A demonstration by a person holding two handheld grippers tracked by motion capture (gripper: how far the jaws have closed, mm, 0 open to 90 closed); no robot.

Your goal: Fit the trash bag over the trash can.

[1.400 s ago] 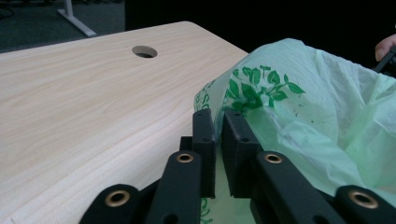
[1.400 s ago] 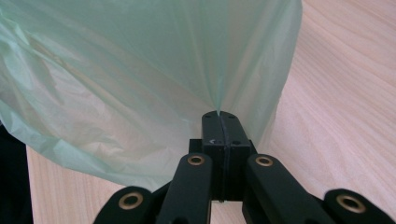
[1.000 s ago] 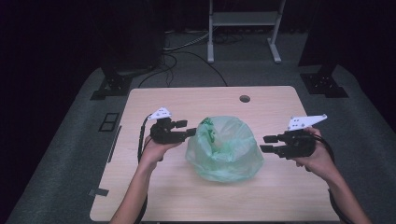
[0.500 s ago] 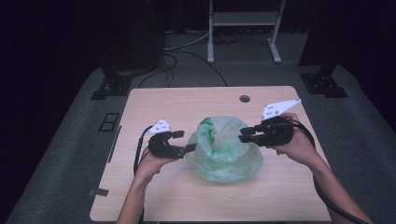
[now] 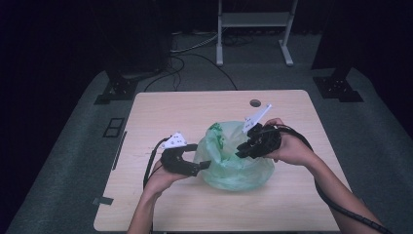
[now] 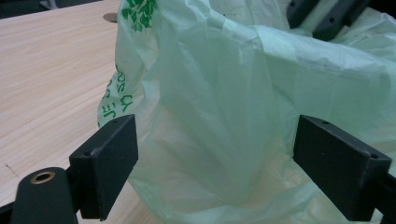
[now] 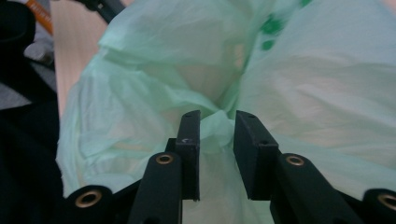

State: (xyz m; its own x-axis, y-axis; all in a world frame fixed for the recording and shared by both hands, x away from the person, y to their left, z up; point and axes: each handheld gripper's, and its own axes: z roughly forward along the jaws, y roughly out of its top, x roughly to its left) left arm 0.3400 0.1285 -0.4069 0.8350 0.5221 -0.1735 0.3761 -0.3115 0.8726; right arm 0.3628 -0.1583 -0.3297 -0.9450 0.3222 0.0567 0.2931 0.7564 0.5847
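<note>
The right gripper (image 7: pixel 217 140) has just been closing its jaws and now pinches a bunched fold of the green plastic bag (image 5: pixel 234 161) between them, likely to gather its mouth. The left gripper (image 6: pixel 215 163) has just been opening; its jaws stand wide, the bag's side between them untouched, seemingly letting go to regrip.

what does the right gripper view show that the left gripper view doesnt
The right gripper view: the right gripper, jaws just closing, pinching a gathered fold of the green plastic bag. The left gripper view: the left gripper, jaws just opening and standing wide apart beside the bag's wall, pads clear of it, plus green print on the bag and a round hole in the table. Both: the thin, crumpled bag resting on the wooden table.
</note>
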